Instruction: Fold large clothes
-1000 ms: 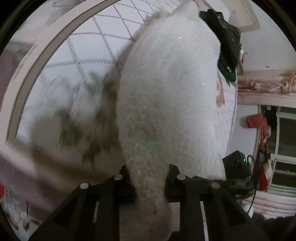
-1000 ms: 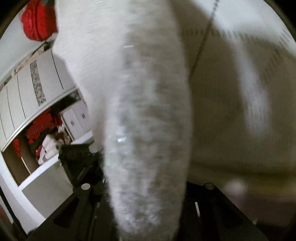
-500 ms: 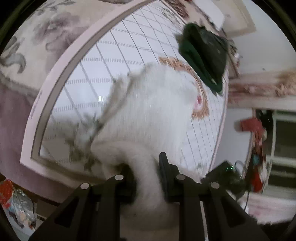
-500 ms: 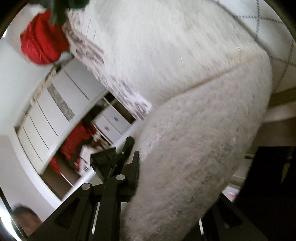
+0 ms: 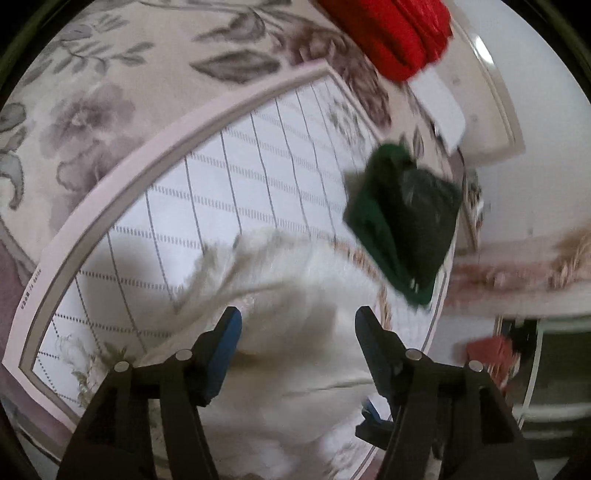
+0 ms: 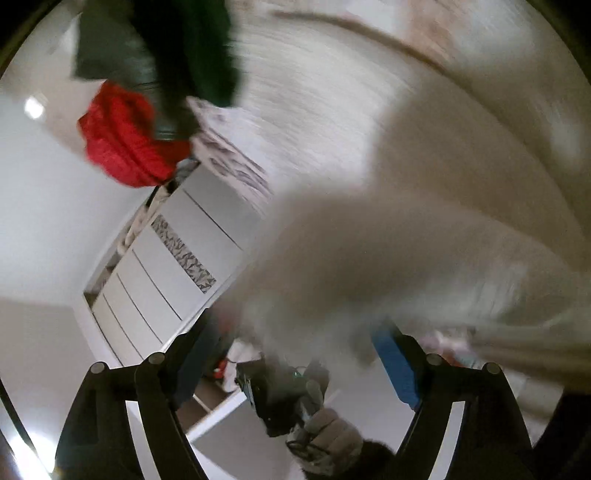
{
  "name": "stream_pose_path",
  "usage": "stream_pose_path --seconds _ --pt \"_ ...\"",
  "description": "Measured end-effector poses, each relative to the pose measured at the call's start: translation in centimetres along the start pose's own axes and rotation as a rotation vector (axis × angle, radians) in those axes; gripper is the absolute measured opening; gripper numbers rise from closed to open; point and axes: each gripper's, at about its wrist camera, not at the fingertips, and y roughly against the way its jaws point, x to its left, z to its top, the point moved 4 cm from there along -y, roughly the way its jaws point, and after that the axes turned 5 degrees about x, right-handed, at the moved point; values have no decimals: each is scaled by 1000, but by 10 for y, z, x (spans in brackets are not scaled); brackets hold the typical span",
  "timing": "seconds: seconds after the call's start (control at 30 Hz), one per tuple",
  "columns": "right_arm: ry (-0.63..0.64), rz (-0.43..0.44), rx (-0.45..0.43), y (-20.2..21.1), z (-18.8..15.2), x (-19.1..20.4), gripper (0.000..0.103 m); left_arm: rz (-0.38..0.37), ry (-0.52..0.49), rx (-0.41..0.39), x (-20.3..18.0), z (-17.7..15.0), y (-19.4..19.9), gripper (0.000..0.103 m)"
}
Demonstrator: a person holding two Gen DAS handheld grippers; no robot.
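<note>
White fleece garment [image 5: 295, 332] lies heaped on the bedspread [image 5: 221, 192], apparently just set down for folding, with a green folded garment [image 5: 402, 218] and a red one [image 5: 399, 33] put aside further up. In the left wrist view, the left gripper [image 5: 297, 332] tilts steeply down over the fleece, jaws opening; fabric lies between them but the pads seem clear of it.

In the right wrist view, the right gripper [image 6: 291, 354] points almost level, rolled, jaws opening as blurred fleece slips free. A gloved hand [image 6: 328, 439] holds the other tool below.
</note>
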Motion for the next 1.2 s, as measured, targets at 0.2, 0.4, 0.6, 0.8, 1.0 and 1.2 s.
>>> stream_pose_path --seconds 0.2,0.4,0.6,0.8,1.0,1.2 --pt "292 -343 -50 61 27 31 86 145 -47 -89 3 -12 11 63" --pt "677 -920 69 54 40 15 88 350 -133 -16 24 -62 -47 69" --pt "763 -945 311 13 72 -30 96 368 -57 14 63 -33 -115 103" --pt "702 -704 344 -29 96 -34 97 347 -89 10 56 -16 -109 103" --pt "483 -549 64 1 84 -48 51 341 -48 -71 50 -21 -63 102" --pt "127 -480 -100 71 5 -136 69 434 -79 -102 54 -60 -27 102"
